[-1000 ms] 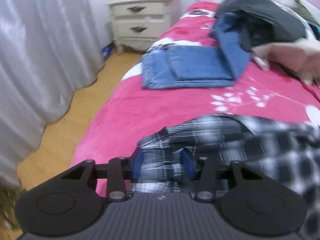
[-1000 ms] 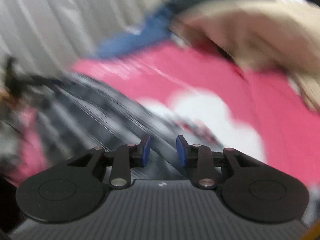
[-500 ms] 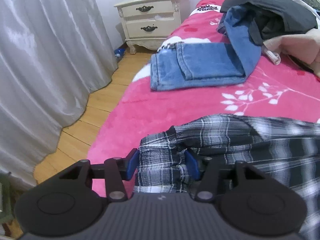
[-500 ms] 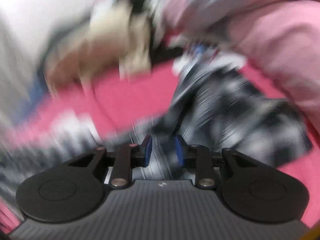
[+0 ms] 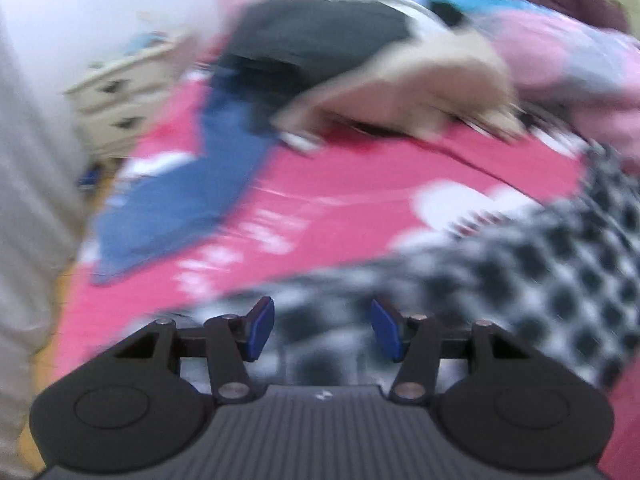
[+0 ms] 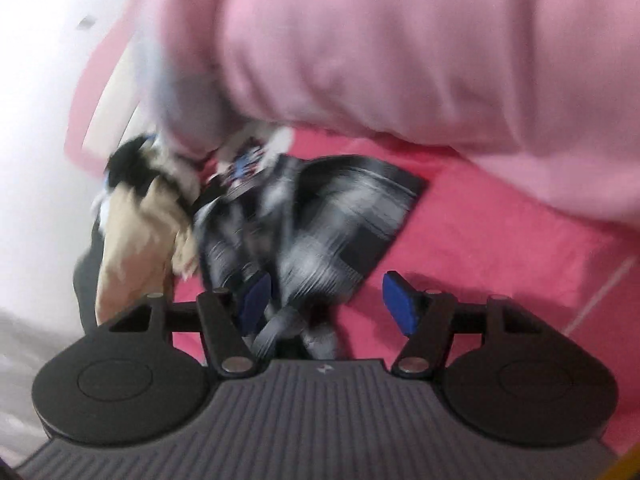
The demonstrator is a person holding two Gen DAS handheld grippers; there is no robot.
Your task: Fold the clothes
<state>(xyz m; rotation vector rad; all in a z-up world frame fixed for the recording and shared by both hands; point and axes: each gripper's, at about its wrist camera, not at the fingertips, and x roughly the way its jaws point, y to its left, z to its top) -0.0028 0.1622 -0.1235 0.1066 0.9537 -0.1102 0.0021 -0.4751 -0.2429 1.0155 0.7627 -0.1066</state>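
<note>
A black-and-white plaid shirt [image 5: 500, 272] lies spread on the pink bedspread [image 5: 352, 184]. My left gripper [image 5: 322, 330] is open just above its near edge, with cloth showing between the blue pads; the view is blurred. In the right wrist view another part of the plaid shirt [image 6: 320, 224] lies crumpled on the bedspread [image 6: 500, 240]. My right gripper [image 6: 326, 304] is open over that end, and cloth lies between the pads without being clamped.
Folded blue jeans [image 5: 176, 204] lie at the left of the bed. A pile of dark and beige clothes [image 5: 360, 72] sits at the back. A pink quilt [image 6: 420, 48] bulges over the right view. A cream nightstand [image 5: 120, 96] and grey curtain [image 5: 28, 200] stand left.
Both grippers have opened. The left one had the shirt's edge pinched and has let go, swinging right. The right one has swung to the shirt's far end beside the pink quilt.
</note>
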